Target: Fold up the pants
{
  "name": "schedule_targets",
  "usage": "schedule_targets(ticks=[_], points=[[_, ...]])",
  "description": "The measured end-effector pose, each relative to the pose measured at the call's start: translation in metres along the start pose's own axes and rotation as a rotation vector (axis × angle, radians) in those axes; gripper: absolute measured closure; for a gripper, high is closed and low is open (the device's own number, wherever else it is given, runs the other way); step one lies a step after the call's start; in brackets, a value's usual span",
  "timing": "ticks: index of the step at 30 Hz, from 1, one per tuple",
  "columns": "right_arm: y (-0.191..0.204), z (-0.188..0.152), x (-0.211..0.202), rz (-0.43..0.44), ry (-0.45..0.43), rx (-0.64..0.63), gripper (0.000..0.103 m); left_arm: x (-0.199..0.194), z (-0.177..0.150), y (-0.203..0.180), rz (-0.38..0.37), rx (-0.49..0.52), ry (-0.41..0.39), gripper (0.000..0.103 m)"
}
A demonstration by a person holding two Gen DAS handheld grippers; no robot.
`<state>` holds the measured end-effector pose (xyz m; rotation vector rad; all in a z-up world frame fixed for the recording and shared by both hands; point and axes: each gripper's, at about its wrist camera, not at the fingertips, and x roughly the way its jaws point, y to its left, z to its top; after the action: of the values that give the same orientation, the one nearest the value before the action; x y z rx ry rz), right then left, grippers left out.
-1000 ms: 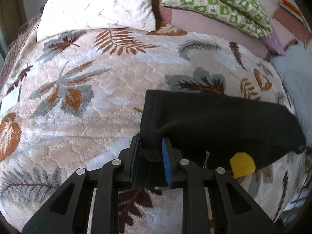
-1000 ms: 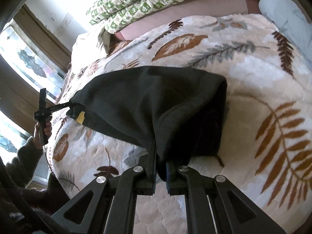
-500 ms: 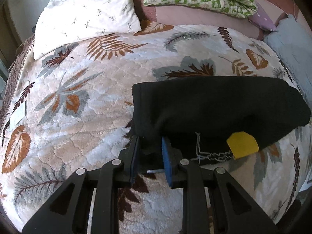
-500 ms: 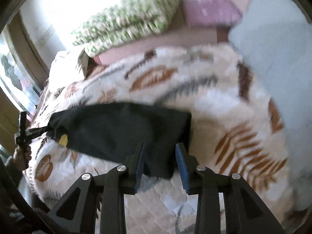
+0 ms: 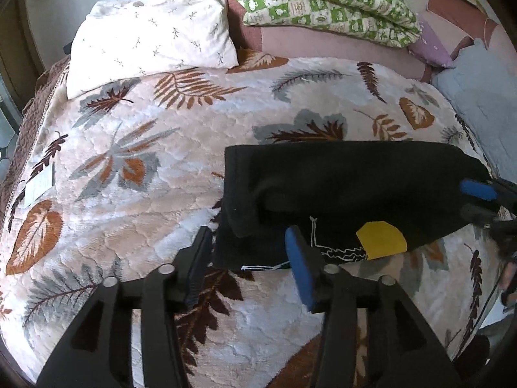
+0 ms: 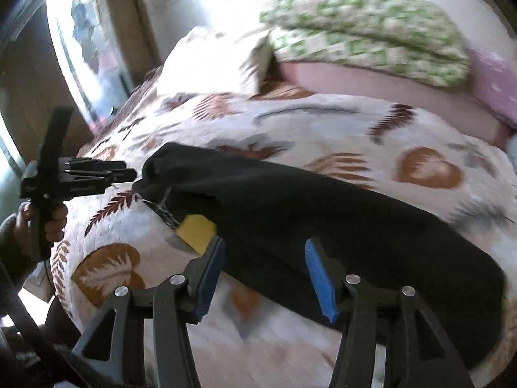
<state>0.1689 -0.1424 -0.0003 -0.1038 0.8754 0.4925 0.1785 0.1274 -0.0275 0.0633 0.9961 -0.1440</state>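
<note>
The black pants lie folded in a long strip on the leaf-patterned bedspread, with a yellow tag and a white drawstring at the near edge. My left gripper is open, its jaws either side of the strip's left end. My right gripper is open, just in front of the strip's near edge in the right wrist view, where the pants and the tag show. The right gripper also shows in the left wrist view at the strip's right end. The left gripper shows in the right wrist view.
A white pillow and a green checked quilt lie at the head of the bed. A light blue blanket lies at the right. A window is at the left in the right wrist view.
Both grippers have let go of the pants and opened. The pants have dropped flat on the bed. The right gripper has swung round towards the strip's middle.
</note>
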Motion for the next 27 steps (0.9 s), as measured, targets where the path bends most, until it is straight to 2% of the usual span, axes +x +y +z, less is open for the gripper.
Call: schedule_targets(ticks=[4,8,11,13,16,19,20,21,22,23,25,27], points=[[0.036,0.01,0.038,-0.066,0.044,-0.118,0.052,0.006,0.004,0.006,0.003,-0.021,0.013,0.052],[0.049,0.011,0.06,-0.174,0.079,-0.223,0.052,0.012,0.011,0.011,0.009,-0.027,0.025,0.052],[0.037,0.01,0.064,-0.19,0.097,-0.193,0.052,0.019,0.017,0.015,-0.006,-0.053,0.036,0.051],[0.03,0.009,0.067,-0.198,0.111,-0.18,0.052,0.025,0.021,0.015,-0.023,-0.068,0.05,0.042],[0.022,0.006,0.074,-0.221,0.136,-0.176,0.052,0.038,0.03,0.012,0.0,-0.055,0.067,0.041],[0.015,0.005,0.081,-0.196,0.15,-0.153,0.052,0.048,0.036,0.01,0.015,-0.041,0.074,0.041],[0.014,0.006,0.084,-0.188,0.155,-0.15,0.06,0.054,0.038,0.009,0.013,-0.043,0.084,0.041],[0.012,0.006,0.086,-0.162,0.162,-0.147,0.077,0.057,0.04,0.01,0.008,-0.047,0.088,0.041],[0.012,0.007,0.088,-0.142,0.166,-0.143,0.085,0.059,0.041,0.01,0.012,-0.052,0.086,0.041],[0.011,0.008,0.089,-0.136,0.164,-0.142,0.09,0.06,0.043,0.009,0.009,-0.054,0.078,0.042],[0.013,0.01,0.088,-0.129,0.152,-0.158,0.096,0.059,0.046,0.01,-0.005,-0.071,0.071,0.06],[0.012,0.012,0.083,-0.127,0.136,-0.152,0.099,0.057,0.048,0.01,-0.032,-0.088,0.062,0.068]])
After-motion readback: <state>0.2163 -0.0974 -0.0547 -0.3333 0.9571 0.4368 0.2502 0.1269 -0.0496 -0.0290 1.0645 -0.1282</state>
